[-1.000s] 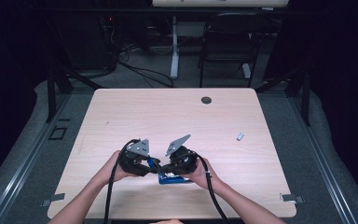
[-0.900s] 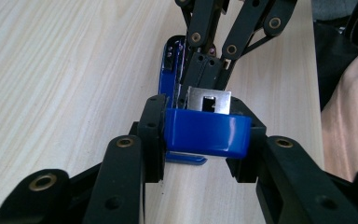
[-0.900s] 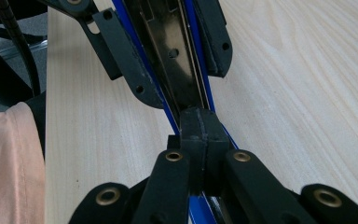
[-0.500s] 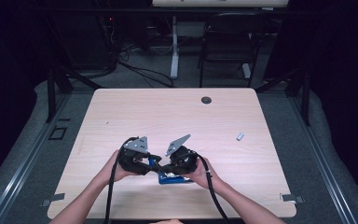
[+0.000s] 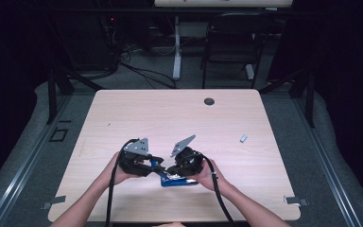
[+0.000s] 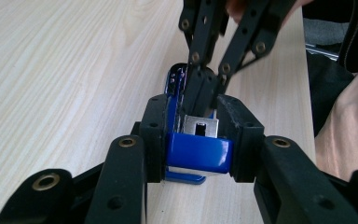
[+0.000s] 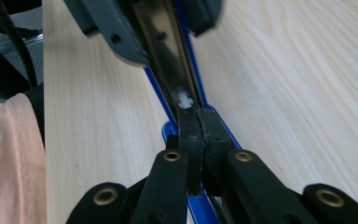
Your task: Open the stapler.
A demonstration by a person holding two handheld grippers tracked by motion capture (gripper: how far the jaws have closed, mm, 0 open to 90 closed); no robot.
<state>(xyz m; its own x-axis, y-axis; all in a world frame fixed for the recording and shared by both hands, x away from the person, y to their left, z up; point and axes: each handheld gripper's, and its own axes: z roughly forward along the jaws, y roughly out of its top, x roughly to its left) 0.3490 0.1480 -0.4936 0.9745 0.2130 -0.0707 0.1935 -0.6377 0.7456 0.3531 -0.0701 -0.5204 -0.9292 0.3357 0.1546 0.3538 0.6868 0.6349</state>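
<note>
nothing has shifted in the last second: my left gripper [image 6: 191,140] has just flexed its jaws and clamps again on the rear of the blue metal stapler [image 6: 196,151] lying near the front edge of the pale wooden table [image 5: 170,113]. my right gripper [image 7: 199,133] keeps its jaws pinched together inside the stapler's open channel, so i judge the work there unfinished.

A pale wood-grain table [image 5: 137,118] stands on a grey floor [image 5: 321,156]. A dark round grommet [image 5: 209,101] sits near its far edge, and a small light-grey piece [image 5: 243,138] lies toward the right side. Beyond the table, a black chair [image 5: 229,47] stands beside a white post [image 5: 177,47], with dark cables [image 5: 142,71] trailing across the floor.
</note>
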